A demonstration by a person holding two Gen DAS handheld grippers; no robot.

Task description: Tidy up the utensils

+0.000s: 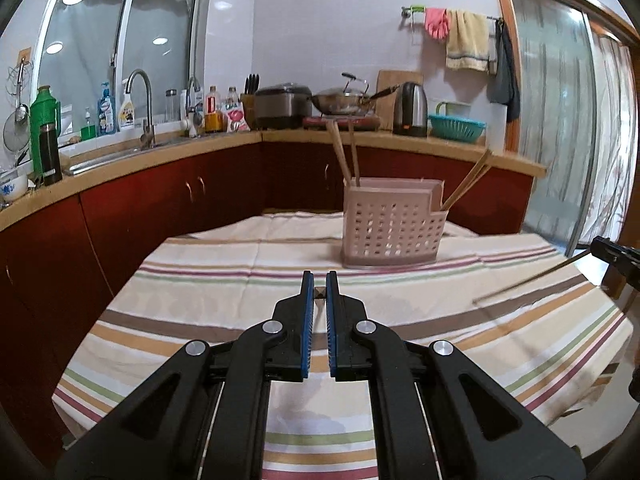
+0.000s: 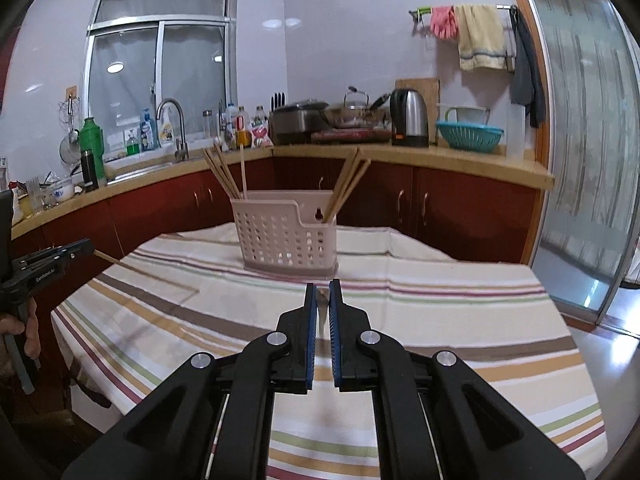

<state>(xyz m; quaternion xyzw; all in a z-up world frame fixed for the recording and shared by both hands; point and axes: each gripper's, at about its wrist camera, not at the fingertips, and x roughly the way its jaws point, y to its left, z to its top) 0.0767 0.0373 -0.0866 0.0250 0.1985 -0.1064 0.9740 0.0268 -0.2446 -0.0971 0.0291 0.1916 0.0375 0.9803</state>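
A pink perforated utensil holder [image 1: 392, 232] [image 2: 286, 236] stands on the striped tablecloth [image 1: 224, 280], far side of centre. Wooden chopsticks [image 1: 344, 152] lean out of its left compartment, and more chopsticks [image 2: 348, 184] out of its right one. My left gripper [image 1: 320, 280] is shut on a chopstick seen end-on between its blue pads. From the right wrist view that chopstick [image 2: 112, 260] juts from the left gripper [image 2: 86, 248]. My right gripper [image 2: 323, 288] is shut on another chopstick [image 1: 532, 280], which slants down over the cloth. Both grippers hover above the table, short of the holder.
A wooden counter [image 1: 400, 140] with red cabinets wraps behind the table, carrying a sink, bottles, a rice cooker, a wok, a kettle [image 2: 408, 118] and a teal colander [image 2: 470, 134]. A glass sliding door [image 2: 580, 160] is at the right. A person's hand [image 2: 30, 332] grips the left handle.
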